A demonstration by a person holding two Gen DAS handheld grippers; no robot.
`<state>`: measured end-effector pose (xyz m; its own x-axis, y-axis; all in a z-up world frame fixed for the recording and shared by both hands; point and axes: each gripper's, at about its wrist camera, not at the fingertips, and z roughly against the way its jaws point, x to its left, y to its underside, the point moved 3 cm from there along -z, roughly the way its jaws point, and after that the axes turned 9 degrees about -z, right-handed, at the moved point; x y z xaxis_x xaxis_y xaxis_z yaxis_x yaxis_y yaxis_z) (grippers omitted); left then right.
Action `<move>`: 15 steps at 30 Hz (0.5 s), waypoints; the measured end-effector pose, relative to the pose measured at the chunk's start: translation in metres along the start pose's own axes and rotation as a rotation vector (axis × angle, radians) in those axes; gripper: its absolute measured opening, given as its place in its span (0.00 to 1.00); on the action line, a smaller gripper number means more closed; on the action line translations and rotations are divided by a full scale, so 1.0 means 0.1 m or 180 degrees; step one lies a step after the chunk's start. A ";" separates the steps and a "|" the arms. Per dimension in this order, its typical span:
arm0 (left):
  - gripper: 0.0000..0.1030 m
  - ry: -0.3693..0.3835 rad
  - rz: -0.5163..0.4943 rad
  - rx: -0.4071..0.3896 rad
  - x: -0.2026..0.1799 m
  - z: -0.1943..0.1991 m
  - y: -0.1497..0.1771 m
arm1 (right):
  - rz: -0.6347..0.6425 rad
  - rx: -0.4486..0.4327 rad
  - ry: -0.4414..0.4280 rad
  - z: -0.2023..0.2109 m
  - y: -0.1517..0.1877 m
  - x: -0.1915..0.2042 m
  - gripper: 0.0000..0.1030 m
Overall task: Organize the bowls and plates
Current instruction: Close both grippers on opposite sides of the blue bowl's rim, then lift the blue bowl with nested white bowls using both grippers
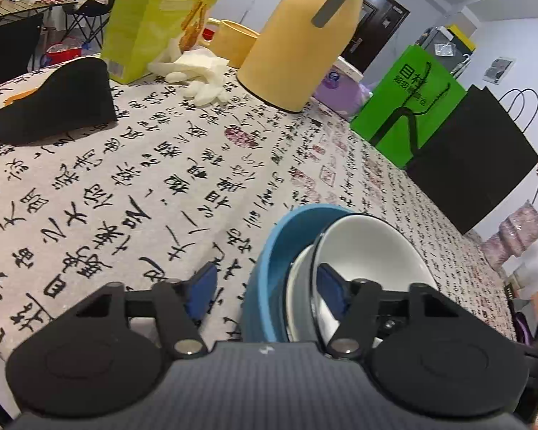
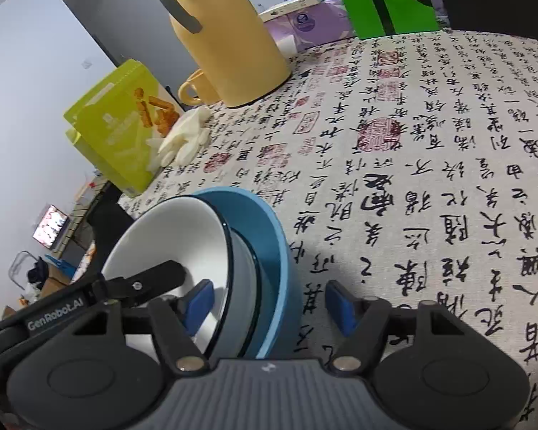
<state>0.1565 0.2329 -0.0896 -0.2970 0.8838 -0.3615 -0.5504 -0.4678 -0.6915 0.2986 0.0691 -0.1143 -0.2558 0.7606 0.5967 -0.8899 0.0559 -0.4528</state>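
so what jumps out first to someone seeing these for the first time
A nested stack, white bowl inside a blue bowl, sits close up between both open grippers, left gripper and right gripper. Behind it a tall yellow jug stands on the calligraphy-print tablecloth, by a bright green bag.

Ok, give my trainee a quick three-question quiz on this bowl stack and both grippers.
1. True or false: the white bowl sits nested inside the blue bowl.
2. Which gripper's fingers straddle the stack's rim: A left gripper, B right gripper, C both?
3. Fill in: the tall yellow vessel with a grey handle is a ____.

Key: 1 true; 2 C; 3 thermos jug.
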 end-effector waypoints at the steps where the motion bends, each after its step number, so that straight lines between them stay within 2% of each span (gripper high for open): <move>1: 0.51 0.0026 0.0000 0.0004 -0.01 0.00 0.00 | -0.0006 0.0003 -0.0023 0.01 0.01 0.00 0.58; 3: 0.45 0.0099 0.0024 0.0012 -0.03 -0.01 0.01 | 0.0005 0.0010 -0.0075 0.01 0.02 0.01 0.51; 5: 0.45 0.0121 0.0066 0.0010 -0.03 -0.02 0.02 | 0.0025 0.0018 -0.0108 0.02 0.03 0.02 0.49; 15: 0.46 0.0125 0.0105 -0.0017 -0.02 -0.03 0.03 | 0.0053 -0.0011 -0.0145 0.03 0.05 0.03 0.49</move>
<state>0.1580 0.2295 -0.0924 -0.2840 0.8674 -0.4085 -0.5366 -0.4969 -0.6820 0.2922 0.0700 -0.1130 -0.2875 0.7313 0.6186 -0.8841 0.0459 -0.4651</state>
